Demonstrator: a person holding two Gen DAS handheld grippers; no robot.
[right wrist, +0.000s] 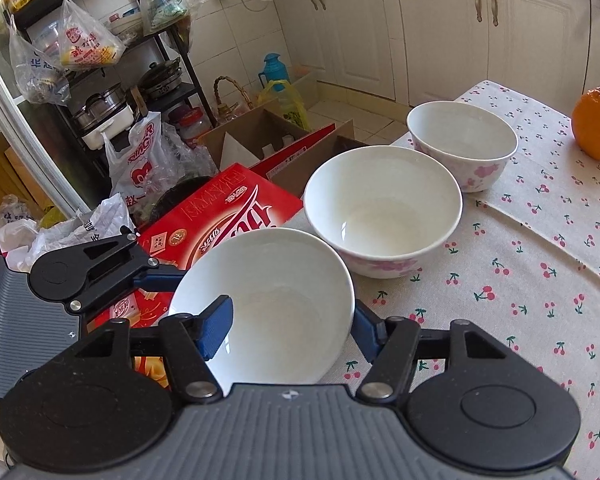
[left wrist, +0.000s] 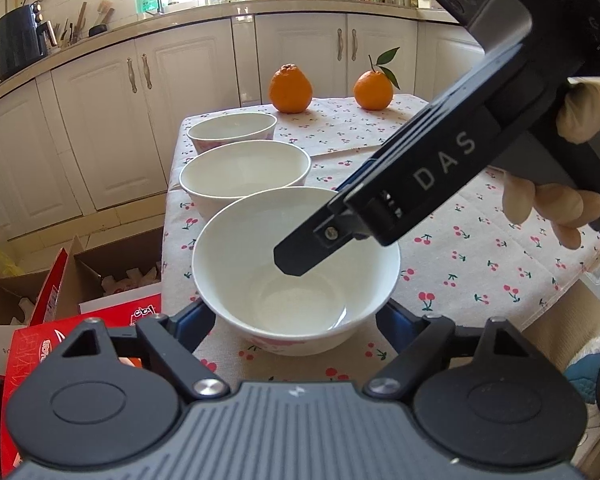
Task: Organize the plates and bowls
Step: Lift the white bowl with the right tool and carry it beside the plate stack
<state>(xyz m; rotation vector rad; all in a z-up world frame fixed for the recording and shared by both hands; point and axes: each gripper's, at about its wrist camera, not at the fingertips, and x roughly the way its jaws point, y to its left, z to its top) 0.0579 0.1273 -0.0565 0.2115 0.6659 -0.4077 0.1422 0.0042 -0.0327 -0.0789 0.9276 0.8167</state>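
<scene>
- Three white bowls sit in a row along the edge of the cherry-print tablecloth (left wrist: pixel 460 264). All are upright and look empty.
- The nearest bowl (left wrist: pixel 296 276) sits right between the fingers of the left gripper (left wrist: pixel 296 332). The blue pads are spread wide, one on each side of the bowl's lower wall. I can't tell from this angle whether they actually touch it, but they look apart, not squeezing.
- The right gripper (right wrist: pixel 288 330) comes in from the side, and in the left wrist view its black finger pokes down over the rim into that same bowl.
- From the right wrist view, one blue pad (right wrist: pixel 216 328) is inside the bowl and the other is outside the wall, so it straddles the rim. The jaws are fairly wide; it doesn't look clamped, though contact is hard to judge.
- The middle bowl (right wrist: pixel 384 212) is just behind the near one, rims close but not touching as far as I can see. It has a pink flower pattern on the outside.
- The far bowl (right wrist: pixel 462 144) has the same pink pattern and sits just past the middle one.
- Two oranges are at the far end of the table, well away from the bowls: one bumpy-topped (left wrist: pixel 291 89), the other with a leaf (left wrist: pixel 373 90).
- A red carton (right wrist: pixel 228 216) and open cardboard boxes are on the floor beside the table.
</scene>
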